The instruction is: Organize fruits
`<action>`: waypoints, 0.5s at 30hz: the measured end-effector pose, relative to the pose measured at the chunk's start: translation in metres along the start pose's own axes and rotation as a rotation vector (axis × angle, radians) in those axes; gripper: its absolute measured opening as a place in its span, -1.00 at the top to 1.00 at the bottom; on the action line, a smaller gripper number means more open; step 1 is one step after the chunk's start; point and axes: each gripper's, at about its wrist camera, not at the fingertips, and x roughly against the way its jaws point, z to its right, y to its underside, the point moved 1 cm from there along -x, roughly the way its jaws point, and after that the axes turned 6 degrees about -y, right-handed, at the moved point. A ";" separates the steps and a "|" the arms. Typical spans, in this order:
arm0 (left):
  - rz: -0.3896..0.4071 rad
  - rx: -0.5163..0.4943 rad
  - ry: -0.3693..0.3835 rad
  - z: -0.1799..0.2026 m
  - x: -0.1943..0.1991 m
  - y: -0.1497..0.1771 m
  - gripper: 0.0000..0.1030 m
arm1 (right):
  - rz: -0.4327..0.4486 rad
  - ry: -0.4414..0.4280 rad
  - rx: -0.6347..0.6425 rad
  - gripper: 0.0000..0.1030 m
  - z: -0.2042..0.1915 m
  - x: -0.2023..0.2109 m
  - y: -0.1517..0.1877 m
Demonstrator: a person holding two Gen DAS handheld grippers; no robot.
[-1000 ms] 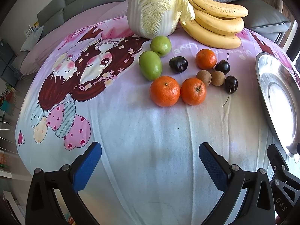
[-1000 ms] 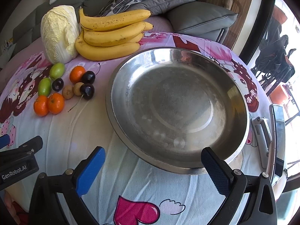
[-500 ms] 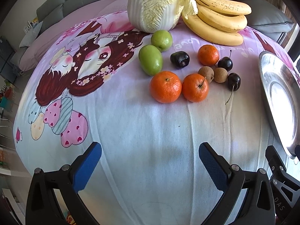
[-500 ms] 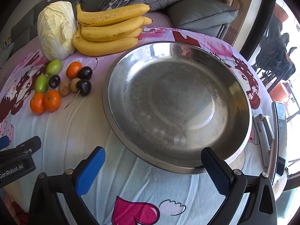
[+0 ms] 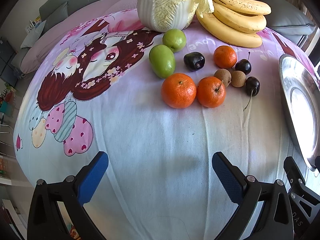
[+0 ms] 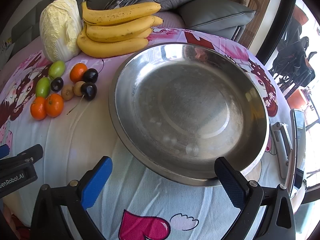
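While every piece of fruit lies loose on the cartoon-printed cloth (image 5: 140, 140) covering the table, the sorting job appears not to have begun. At far left in the left wrist view, the left gripper (image 5: 160, 172) hangs released above bare cloth, its blue-padded jaws spread wide with nothing between them. Ahead of it sits the cluster to be organized: two green fruits (image 5: 162, 61), touching each other, then two mandarins (image 5: 178, 90) side by side in the front row, a third mandarin (image 5: 225, 57) further back, three dark cherries (image 5: 194, 61), and two small brown fruits (image 5: 223, 77), possibly longans, pressed together among them. Behind the cluster a napa cabbage (image 5: 168, 4) stands against a bunch of bananas (image 5: 236, 18). To the right, just beside the cherries, the stainless steel basin (image 6: 258, 140) holds nothing at all, judging by its bare, scuffed floor. The right gripper (image 6: 163, 177) hovers at the basin's near rim, likewise released and carrying nothing. A phone on a stand (image 6: 298, 140) lies at the table's right edge. By this evidence, all of the moving remains: each fruit is yet to be lifted, presumably into the basin.
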 end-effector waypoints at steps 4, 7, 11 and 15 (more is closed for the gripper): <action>-0.001 0.004 0.003 -0.001 -0.002 0.000 -1.00 | 0.000 0.001 0.001 -1.00 0.000 0.000 0.000; -0.002 0.004 0.006 0.000 -0.002 0.000 -1.00 | -0.002 0.006 0.005 -1.00 0.000 -0.001 0.001; -0.007 0.010 0.011 0.000 -0.003 -0.001 -1.00 | -0.007 0.014 0.011 -1.00 -0.001 -0.002 0.001; -0.012 0.009 0.022 0.000 -0.004 -0.002 -1.00 | -0.013 0.024 0.024 -1.00 -0.002 -0.003 0.002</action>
